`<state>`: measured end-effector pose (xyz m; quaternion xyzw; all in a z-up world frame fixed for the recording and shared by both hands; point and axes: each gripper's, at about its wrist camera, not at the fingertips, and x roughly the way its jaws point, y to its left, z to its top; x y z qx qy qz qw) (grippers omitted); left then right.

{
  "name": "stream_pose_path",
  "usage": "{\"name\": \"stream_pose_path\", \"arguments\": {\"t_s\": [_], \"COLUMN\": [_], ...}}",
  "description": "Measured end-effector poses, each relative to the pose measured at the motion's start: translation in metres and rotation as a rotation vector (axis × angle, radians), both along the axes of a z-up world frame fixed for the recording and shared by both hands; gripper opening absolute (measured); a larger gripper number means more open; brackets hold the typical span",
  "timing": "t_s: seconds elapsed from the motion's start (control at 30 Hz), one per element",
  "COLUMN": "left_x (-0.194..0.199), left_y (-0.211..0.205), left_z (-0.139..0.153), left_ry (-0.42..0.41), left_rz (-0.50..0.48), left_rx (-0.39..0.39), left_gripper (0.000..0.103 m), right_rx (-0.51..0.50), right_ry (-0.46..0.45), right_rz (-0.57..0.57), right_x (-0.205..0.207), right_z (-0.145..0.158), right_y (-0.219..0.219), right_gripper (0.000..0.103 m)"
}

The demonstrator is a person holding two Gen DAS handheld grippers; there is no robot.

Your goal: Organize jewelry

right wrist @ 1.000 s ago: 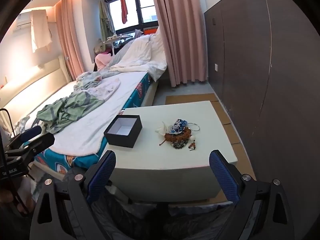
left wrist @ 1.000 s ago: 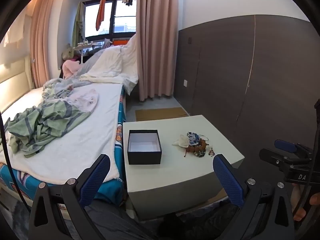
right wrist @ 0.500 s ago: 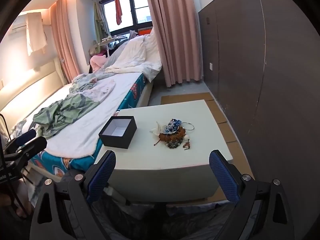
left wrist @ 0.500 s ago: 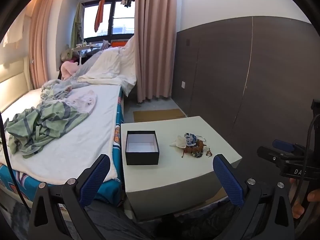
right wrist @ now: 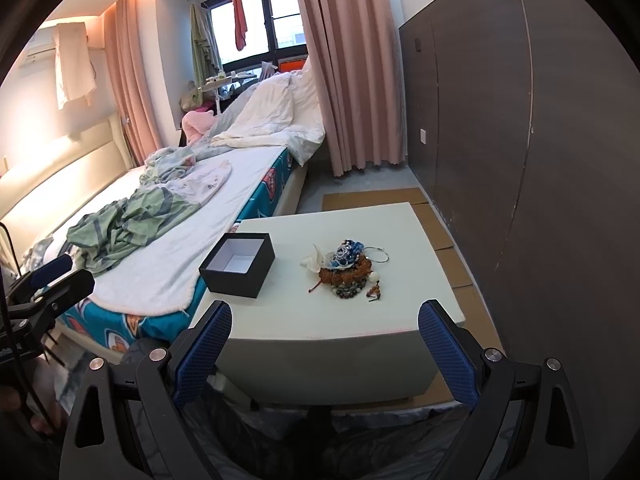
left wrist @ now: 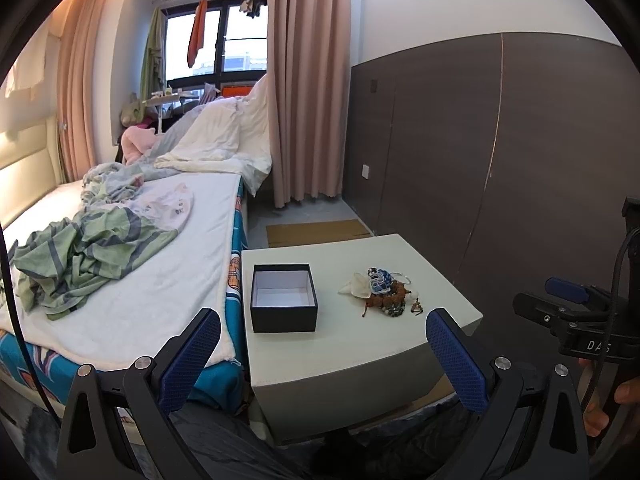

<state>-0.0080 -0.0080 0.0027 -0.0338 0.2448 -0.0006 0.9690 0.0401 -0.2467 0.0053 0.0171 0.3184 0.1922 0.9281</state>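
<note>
An open black box (left wrist: 283, 298) with a white inside stands on the left part of a pale low table (left wrist: 352, 344). A small pile of jewelry (left wrist: 386, 292), with brown and dark bead bracelets, a blue piece, a white piece and a thin ring, lies to its right. The box (right wrist: 238, 264) and the pile (right wrist: 347, 268) also show in the right wrist view on the table (right wrist: 320, 320). My left gripper (left wrist: 322, 356) is open and empty, short of the table's near edge. My right gripper (right wrist: 325, 348) is open and empty, also short of the near edge.
A bed (left wrist: 120, 264) with rumpled green and white covers runs along the table's left side. A dark panelled wall (left wrist: 500, 160) stands to the right. Pink curtains (left wrist: 308, 100) and cardboard sheets on the floor (left wrist: 316, 232) lie behind the table.
Both views have shifted slightly, so the table sits a little further left in the frames. Both grippers stay open. Box and jewelry have not moved.
</note>
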Motion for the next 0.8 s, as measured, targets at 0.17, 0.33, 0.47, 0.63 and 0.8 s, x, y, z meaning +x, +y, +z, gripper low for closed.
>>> {"name": "stream_pose_path", "arguments": {"t_s": [0.17, 0.33, 0.47, 0.63, 0.8], "left_x": [0.0005, 0.0021, -0.0021, -0.0040, -0.0057], "left_y": [-0.0004, -0.0024, 0.0021, 0.0000, 0.0028], "left_z": [0.0005, 0.0006, 0.0003, 0.0023, 0.0019], "left_ry": [0.004, 0.005, 0.003, -0.003, -0.005], "left_rz": [0.000, 0.001, -0.001, -0.004, -0.002], "left_rx": [-0.001, -0.004, -0.005, -0.004, -0.007], "left_gripper": [0.102, 0.102, 0.102, 0.102, 0.102], "right_rx": [-0.003, -0.001, -0.005, -0.007, -0.009], "right_ry": [0.000, 0.003, -0.001, -0.001, -0.003], "right_rz": [-0.003, -0.002, -0.001, -0.002, -0.002], "right_x": [-0.0005, -0.0009, -0.0022, -0.0029, -0.0034], "right_z": [-0.0002, 0.0001, -0.0004, -0.0007, -0.0002], "right_y": [0.0007, -0.0003, 0.0016, 0.0019, 0.0030], "right_gripper": [0.095, 0.095, 0.095, 0.095, 0.095]}}
